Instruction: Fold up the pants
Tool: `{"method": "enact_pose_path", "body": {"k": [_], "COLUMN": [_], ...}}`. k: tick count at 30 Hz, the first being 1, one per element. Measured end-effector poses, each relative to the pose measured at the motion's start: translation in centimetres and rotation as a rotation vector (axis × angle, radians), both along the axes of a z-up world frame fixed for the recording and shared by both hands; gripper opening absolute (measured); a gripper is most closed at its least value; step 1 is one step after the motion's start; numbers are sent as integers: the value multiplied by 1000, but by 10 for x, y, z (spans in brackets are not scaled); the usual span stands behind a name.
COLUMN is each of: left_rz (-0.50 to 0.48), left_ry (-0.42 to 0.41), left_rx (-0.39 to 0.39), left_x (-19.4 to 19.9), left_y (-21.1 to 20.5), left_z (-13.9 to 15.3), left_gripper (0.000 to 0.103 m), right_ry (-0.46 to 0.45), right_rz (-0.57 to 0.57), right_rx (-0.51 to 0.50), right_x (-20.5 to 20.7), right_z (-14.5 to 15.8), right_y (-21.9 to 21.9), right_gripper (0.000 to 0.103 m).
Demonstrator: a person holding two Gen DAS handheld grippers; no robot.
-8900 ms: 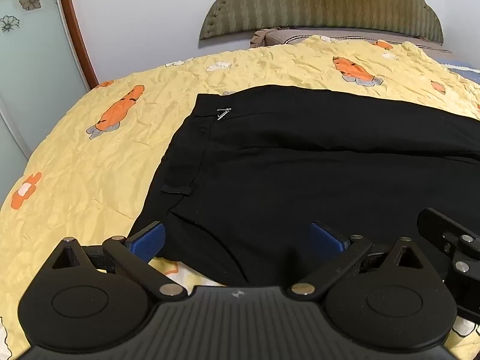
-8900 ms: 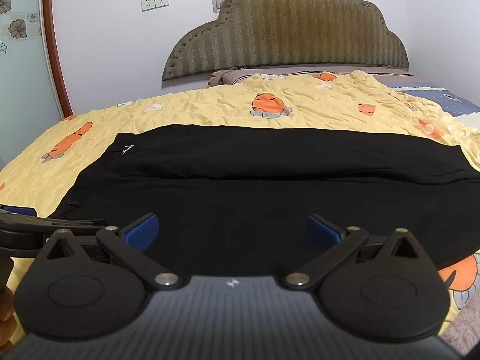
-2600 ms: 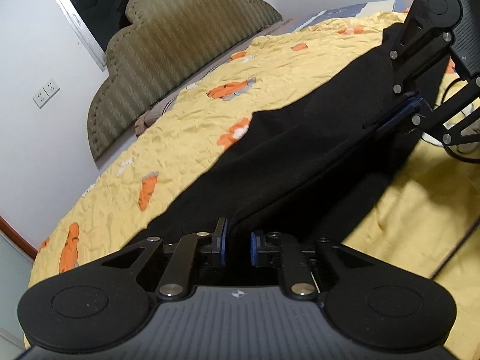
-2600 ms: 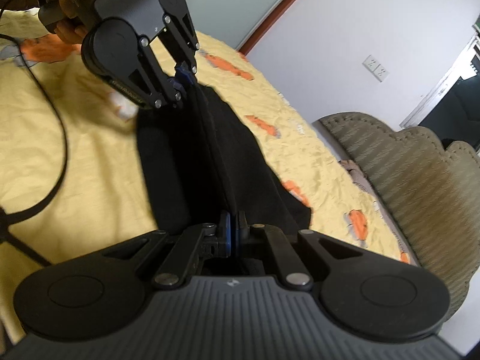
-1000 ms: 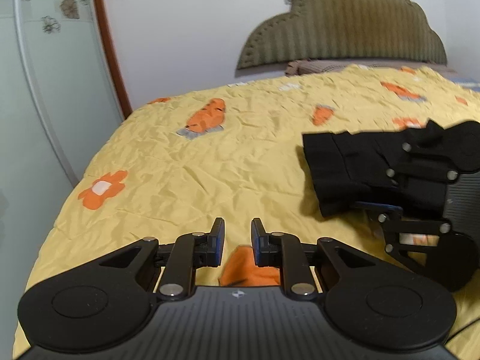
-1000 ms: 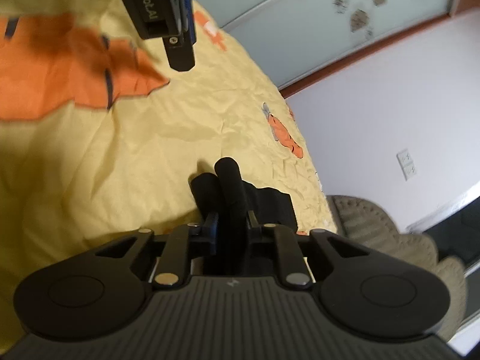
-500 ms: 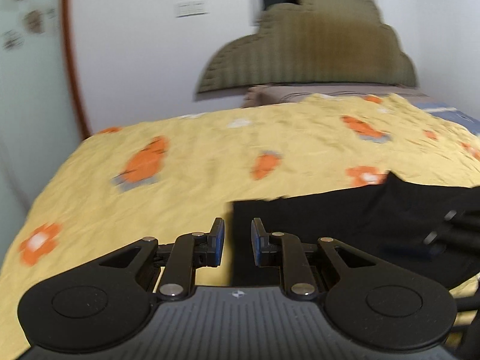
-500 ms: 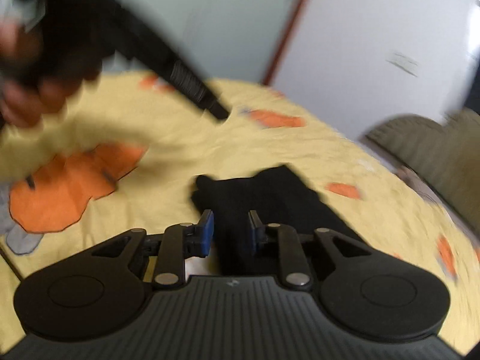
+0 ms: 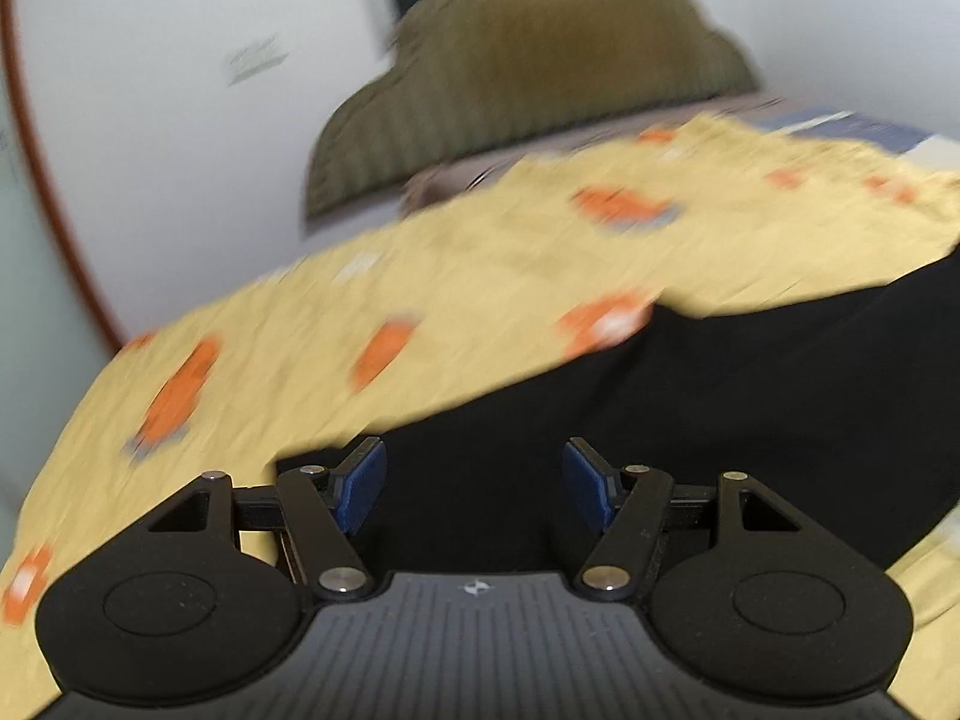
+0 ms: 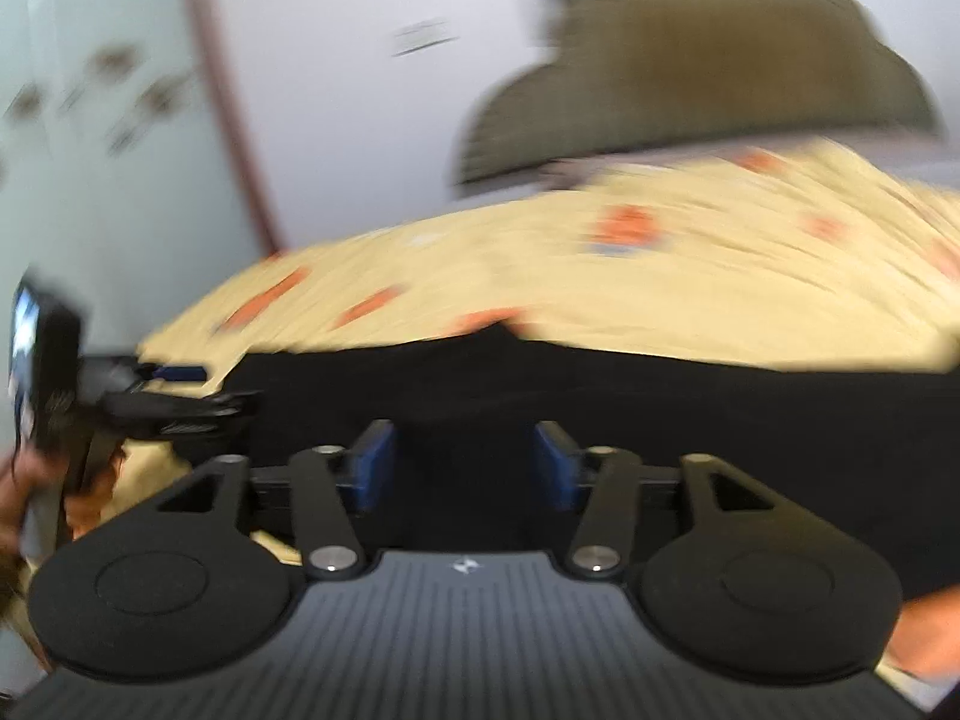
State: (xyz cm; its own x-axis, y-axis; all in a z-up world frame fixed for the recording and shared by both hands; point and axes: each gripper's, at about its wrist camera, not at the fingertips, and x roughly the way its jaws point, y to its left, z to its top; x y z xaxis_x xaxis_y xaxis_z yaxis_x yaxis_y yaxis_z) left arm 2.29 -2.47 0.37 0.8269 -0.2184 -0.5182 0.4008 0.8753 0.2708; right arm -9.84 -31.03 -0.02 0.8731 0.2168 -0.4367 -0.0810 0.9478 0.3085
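Note:
The black pants [image 9: 750, 396] lie flat on the yellow bedspread, stretching off to the right; both views are motion-blurred. My left gripper [image 9: 474, 483] hangs over their near left end, jaws opening, blue pads apart, nothing pinched between them. In the right wrist view the pants [image 10: 690, 414] spread across the middle. My right gripper [image 10: 462, 468] hovers above their near edge, jaws opening too, with only cloth seen below the gap. The left gripper [image 10: 174, 387] shows at that view's left edge, beside the pants' left end.
The yellow bedspread [image 9: 420, 276] with orange prints covers the bed. An olive padded headboard [image 9: 540, 72] stands against the white wall behind. A hand [image 10: 24, 480] grasps the left tool at the right view's lower left. A frosted glass door [image 10: 78, 120] is at the left.
Both grippers went from nearly shut to wide apart. Both cameras swung right, so the pants now fill the space just ahead of the fingers. The right view has rolled level.

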Motion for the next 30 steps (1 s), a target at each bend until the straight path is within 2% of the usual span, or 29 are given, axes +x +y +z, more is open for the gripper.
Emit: {"method": "enact_pose_path", "body": {"k": [2, 5, 8, 10, 11, 12, 15, 16, 18, 21, 24, 27, 30], "left_rz": [-75, -193, -283, -321, -335, -346, -387, -404, -434, -454, -446, -431, -427], "left_ry": [-5, 23, 11, -17, -27, -34, -47, -43, -40, -27, 12, 51, 56], "left_rx": [-16, -20, 24, 61, 81, 99, 135, 141, 141, 130, 117, 106, 117], "left_x": [-9, -23, -43, -57, -63, -66, -76, -79, -84, -89, -83, -77, -77], "left_y": [-28, -67, -101, -117, -124, -130, -143, -146, -151, -153, -155, -157, -158], "left_z": [4, -1, -14, -22, -26, -30, -37, -38, -39, -40, -46, -53, -58], "left_gripper": [68, 68, 68, 68, 68, 68, 68, 68, 68, 68, 68, 68, 68], "right_ry": [11, -88, -228, -243, -236, -223, -169, -163, -125, -130, -174, -169, -147], "right_rz": [-76, -247, -431, -557, -599, -619, -612, -617, -690, -785, -797, -789, -802], "right_rx": [-16, -53, 85, 181, 216, 265, 503, 587, 650, 738, 866, 892, 906], "right_x": [-35, -106, -160, -173, -170, -165, -137, -127, -110, -93, -83, -65, -46], "right_z": [15, 46, 60, 49, 37, 23, -29, -48, -76, -108, -128, -133, -134], "right_y": [-42, -96, -149, -178, -187, -198, -222, -230, -238, -261, -287, -303, -320], "right_gripper": [71, 73, 83, 84, 83, 77, 59, 56, 46, 46, 46, 46, 44]}}
